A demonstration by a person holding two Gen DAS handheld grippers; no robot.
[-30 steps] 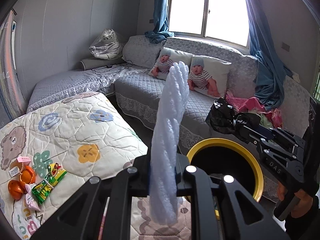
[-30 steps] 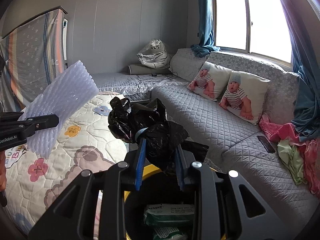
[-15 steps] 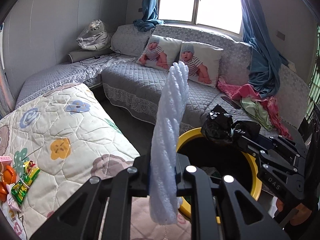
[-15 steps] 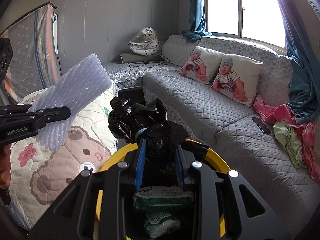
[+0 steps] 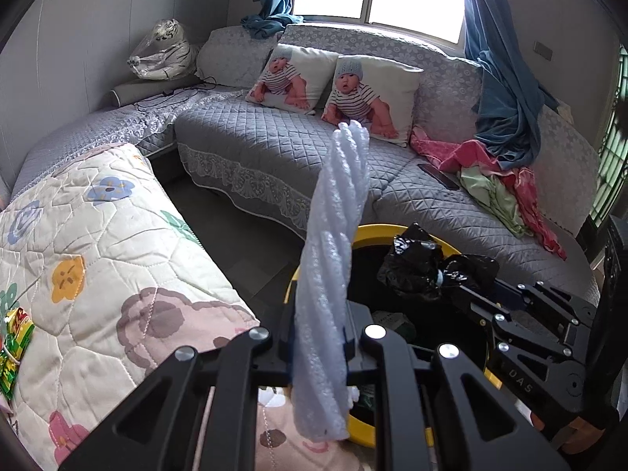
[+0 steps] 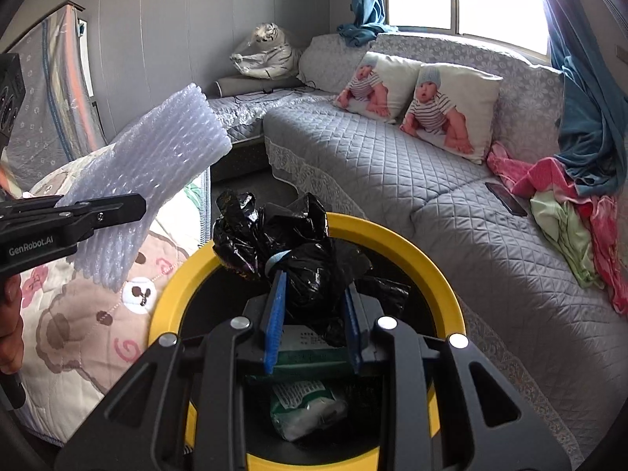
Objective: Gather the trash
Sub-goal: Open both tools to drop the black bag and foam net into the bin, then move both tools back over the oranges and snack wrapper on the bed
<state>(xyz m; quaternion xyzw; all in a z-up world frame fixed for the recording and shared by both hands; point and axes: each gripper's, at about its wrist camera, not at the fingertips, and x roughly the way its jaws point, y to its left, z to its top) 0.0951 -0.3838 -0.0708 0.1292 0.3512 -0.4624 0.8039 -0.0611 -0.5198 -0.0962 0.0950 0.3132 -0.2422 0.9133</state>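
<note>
My left gripper (image 5: pixel 320 337) is shut on a white bubble-wrap sheet (image 5: pixel 333 274), held upright beside the yellow-rimmed trash bin (image 5: pixel 376 233); the sheet also shows in the right wrist view (image 6: pixel 149 180). My right gripper (image 6: pixel 314 314) is over the bin's (image 6: pixel 412 247) opening with a crumpled black plastic bag (image 6: pixel 298 247) between its blue pads, which stand wider apart than before. The bag also shows in the left wrist view (image 5: pixel 428 267). Green and white packets (image 6: pixel 306 404) lie inside the bin.
A quilted bed cover (image 5: pixel 98 243) lies left of the bin, with green snack wrappers (image 5: pixel 13 349) at its left edge. A grey sofa (image 5: pixel 274 149) runs behind, with two baby-print pillows (image 5: pixel 369 98), a phone (image 6: pixel 506 198) and pink and green clothes (image 5: pixel 502 180).
Both grippers moved toward the bin; the right one with the black bag now hangs over its opening, its pads spread wider. The left one brought the bubble wrap close to the rim.
</note>
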